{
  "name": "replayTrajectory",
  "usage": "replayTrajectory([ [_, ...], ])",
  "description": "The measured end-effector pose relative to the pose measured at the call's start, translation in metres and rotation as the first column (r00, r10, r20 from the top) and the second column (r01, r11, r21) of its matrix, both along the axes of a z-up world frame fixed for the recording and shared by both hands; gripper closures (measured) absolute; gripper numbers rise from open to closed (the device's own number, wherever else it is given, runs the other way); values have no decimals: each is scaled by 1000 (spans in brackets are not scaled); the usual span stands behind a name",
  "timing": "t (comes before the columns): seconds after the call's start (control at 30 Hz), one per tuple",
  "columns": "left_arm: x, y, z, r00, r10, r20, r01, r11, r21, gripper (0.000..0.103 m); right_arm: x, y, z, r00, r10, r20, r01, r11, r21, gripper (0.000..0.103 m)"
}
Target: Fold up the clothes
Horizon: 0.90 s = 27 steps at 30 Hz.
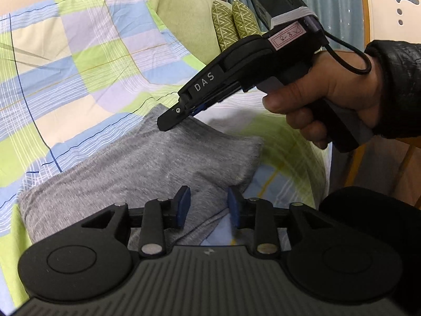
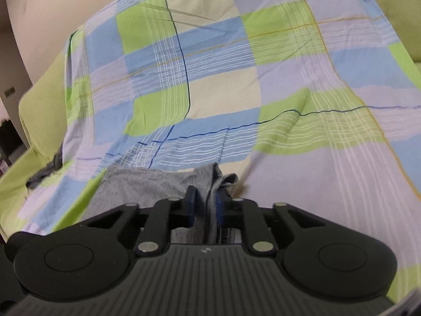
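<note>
- Grey garment [image 1: 147, 163] spread on the checked sheet [image 1: 79, 60], near the sheet's right edge, where the bed rounds off toward the floor.
- Right gripper [image 2: 206, 205] pinched on a bunched fold of the garment's edge; cloth stands up between the blue pads [image 2: 190, 202]. Seen from the left wrist, its tip sits at the garment's far edge.
- Left gripper [image 1: 206, 205] partly open over the near edge, cloth below and between the fingers, pads not pressing; nothing held.
- Risk: several layers caught on the right, so a lift could drag the whole piece instead of turning one flap.
- Risk: thin pinch close to the edge, so a quick pull could slip the cloth free.
- Risk: left side unanchored, so the garment may slide toward the bed's right edge and hang off.
- Risk: sheet snagged with the cloth; cannot tell whether any is caught.
- Hidden: garment type unclear, no sleeves or collar made out; near part covered by the gripper bodies.
- Right-wrist view blurred; dark scrap at the sheet's left edge not identifiable.
</note>
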<state>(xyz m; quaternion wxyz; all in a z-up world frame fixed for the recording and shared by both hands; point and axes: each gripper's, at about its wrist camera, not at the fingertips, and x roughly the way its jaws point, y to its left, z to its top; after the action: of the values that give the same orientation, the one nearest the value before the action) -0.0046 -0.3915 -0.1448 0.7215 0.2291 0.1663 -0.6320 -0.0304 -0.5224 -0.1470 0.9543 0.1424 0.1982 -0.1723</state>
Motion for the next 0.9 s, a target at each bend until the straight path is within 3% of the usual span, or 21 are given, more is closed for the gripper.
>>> replayTrajectory([
  [0.1,1,0,0,1000,-2,-2,2,1000,1,65,10,9,5,998,13,-66,-19,995,-102,93],
  [0.27,-1,2,-1,1000,1,-4,-1,1000,-5,65,10,3,9,998,3,-55,-7,996,-87,87],
  [0.4,-1,2,-1,1000,13,2,-13,1000,-23,64,11,24,20,996,33,-87,-54,965,-256,98],
  [0.5,-3,1,-2,1000,23,3,-23,999,-32,63,10,31,33,995,85,-51,-96,956,-276,99],
  [0.63,-3,-3,-1,999,31,6,-31,999,-34,60,15,5,32,998,66,-24,-69,979,-191,99],
  [0.8,-5,-5,5,1000,26,10,-25,998,-49,59,7,-43,-4,1000,27,14,-28,998,64,99],
  [0.87,-6,-5,6,1000,22,8,-22,998,-60,59,-3,-44,-5,999,16,44,-20,996,89,96],
  [0.9,-6,-5,8,1000,23,6,-22,998,-67,59,-8,-44,-5,998,10,58,-15,995,100,88],
])
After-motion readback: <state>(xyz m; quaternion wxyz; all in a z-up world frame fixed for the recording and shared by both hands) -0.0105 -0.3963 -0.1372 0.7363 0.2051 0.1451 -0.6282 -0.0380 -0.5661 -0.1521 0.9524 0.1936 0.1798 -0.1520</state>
